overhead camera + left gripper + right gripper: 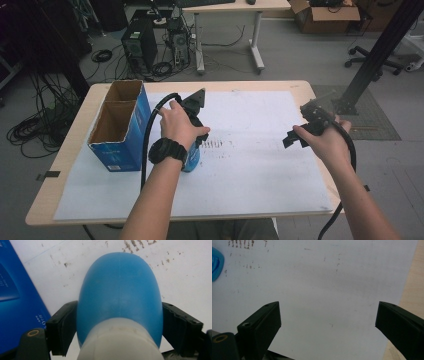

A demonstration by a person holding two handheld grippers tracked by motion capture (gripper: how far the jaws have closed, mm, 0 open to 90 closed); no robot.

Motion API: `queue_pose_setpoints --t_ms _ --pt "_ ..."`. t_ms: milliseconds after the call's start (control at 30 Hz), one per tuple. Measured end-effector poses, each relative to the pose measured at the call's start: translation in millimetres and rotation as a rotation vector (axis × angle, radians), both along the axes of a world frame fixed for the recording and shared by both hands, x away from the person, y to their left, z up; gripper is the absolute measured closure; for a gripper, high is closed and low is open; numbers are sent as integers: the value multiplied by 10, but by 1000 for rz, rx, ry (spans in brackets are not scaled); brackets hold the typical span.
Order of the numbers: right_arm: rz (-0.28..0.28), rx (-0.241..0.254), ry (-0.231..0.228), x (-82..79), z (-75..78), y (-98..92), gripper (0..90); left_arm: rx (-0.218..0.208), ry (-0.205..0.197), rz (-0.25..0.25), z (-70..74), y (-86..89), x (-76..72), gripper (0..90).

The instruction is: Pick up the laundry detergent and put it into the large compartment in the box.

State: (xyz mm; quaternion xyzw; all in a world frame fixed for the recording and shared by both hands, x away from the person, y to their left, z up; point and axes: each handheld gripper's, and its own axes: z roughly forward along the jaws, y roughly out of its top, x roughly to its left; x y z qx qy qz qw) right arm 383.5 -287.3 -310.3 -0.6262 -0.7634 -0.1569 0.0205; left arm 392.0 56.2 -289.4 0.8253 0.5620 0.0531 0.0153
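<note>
A blue bottle [120,290] with a white neck stands on the white sheet [250,170]. In the left gripper view both black jaws lie against its sides, so my left gripper [119,317] is shut on it. From the high view the left hand covers most of the left gripper [196,149], and the bottle [192,161] shows blue beneath the wrist. My right gripper [295,139] hovers over the right side of the sheet, apart from the bottle. Its jaws stand wide open with nothing between them [328,315]. The bottle's edge [215,263] shows at the far left of the right gripper view.
An open blue cardboard box [120,125] with two compartments stands just left of the bottle, close to the left gripper. Dark smudges [215,144] mark the sheet's middle. The wooden table edge [320,115] runs close to the right hand.
</note>
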Motion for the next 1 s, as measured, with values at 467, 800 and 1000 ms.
queue_pose_setpoints --t_ms 467,800,1000 --pt "-2 3 4 -12 -26 -15 65 -7 8 -6 3 -4 8 292" --pt "0 6 4 -15 -19 -22 65 -8 6 6 11 -4 10 316" --pt "-1 7 5 -20 -12 -20 65 -9 1 1 16 8 14 334"
